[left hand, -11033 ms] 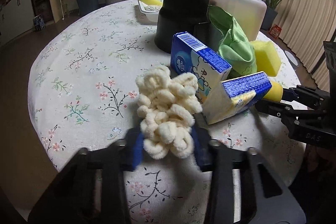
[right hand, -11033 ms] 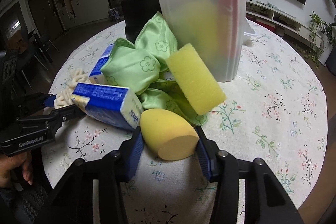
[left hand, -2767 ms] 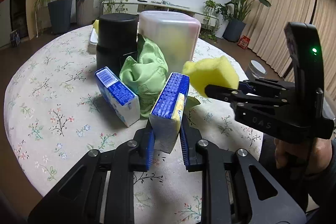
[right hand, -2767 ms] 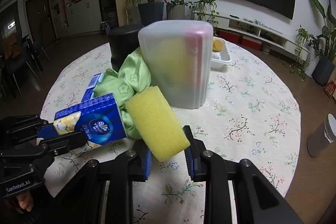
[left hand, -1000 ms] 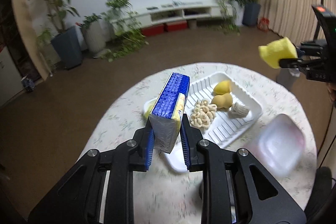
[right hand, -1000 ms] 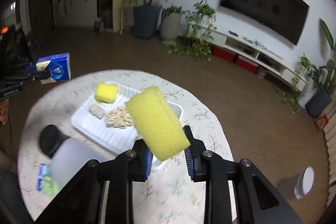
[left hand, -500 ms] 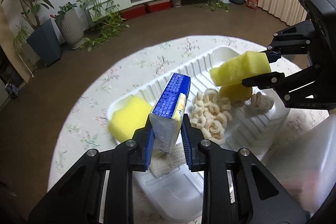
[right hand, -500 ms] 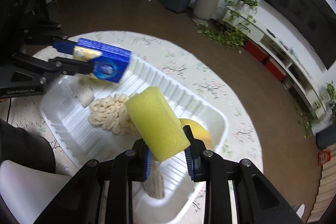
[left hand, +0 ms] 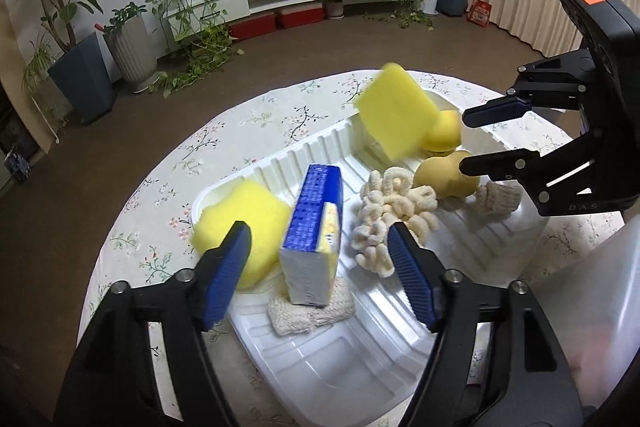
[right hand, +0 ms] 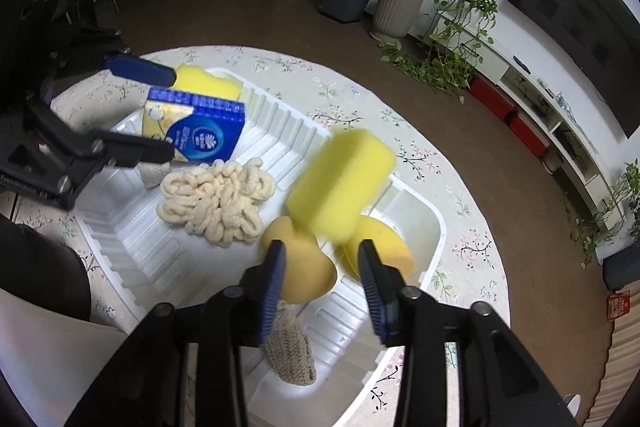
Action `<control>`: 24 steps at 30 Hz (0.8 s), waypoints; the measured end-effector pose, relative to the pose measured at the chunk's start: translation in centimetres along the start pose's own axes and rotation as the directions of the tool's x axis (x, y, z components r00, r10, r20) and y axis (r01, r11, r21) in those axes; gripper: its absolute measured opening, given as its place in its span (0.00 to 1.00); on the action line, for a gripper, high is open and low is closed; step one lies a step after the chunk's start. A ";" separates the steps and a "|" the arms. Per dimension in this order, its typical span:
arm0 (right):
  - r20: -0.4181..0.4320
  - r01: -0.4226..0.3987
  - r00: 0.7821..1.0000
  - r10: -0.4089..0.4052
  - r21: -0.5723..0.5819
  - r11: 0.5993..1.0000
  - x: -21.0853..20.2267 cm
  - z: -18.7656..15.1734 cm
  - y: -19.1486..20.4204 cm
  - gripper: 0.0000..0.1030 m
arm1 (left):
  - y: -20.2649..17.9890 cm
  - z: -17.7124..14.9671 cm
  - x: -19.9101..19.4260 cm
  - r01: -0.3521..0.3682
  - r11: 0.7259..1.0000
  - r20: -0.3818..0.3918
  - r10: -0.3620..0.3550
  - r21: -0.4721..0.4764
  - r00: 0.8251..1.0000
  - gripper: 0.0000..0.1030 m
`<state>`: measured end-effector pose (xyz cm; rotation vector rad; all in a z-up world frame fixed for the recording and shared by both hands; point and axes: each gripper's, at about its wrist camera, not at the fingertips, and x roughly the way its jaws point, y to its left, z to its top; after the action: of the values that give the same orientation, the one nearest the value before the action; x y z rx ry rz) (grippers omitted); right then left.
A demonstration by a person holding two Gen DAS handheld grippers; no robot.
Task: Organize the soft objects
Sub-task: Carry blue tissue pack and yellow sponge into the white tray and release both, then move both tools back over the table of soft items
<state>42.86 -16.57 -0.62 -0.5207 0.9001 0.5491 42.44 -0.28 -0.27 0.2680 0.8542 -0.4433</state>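
Both tongs above white tray [left hand: 472, 259], left tongs [left hand: 320, 259] spread, right tongs [right hand: 320, 267] spread

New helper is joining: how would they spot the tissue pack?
Find the white ribbed tray on the floral table. Near its left end, beside a yellow sponge, the tissue pack stands on end between the open left gripper: the only blue item.
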 end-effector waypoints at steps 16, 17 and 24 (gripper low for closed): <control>0.074 0.003 0.997 -0.013 0.127 0.992 -5.0 -3.0 -2.3 0.54 | 0.5 -0.3 -4.7 0.017 0.998 0.117 -0.009 -0.064 0.993 0.83; 0.083 0.004 0.996 -0.016 0.142 0.990 -5.6 -3.3 -2.5 0.60 | 0.6 -0.5 -5.5 0.015 0.997 0.132 -0.004 -0.078 0.991 0.84; 0.183 -0.024 0.983 -0.020 0.235 0.972 -10.8 -6.3 -3.0 1.00 | 0.9 -2.9 -10.3 0.013 0.989 0.185 0.014 -0.144 0.983 1.00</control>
<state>35.66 -25.19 5.67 -0.2481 0.7763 0.4761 35.08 4.44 5.92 0.0910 0.6996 -0.3966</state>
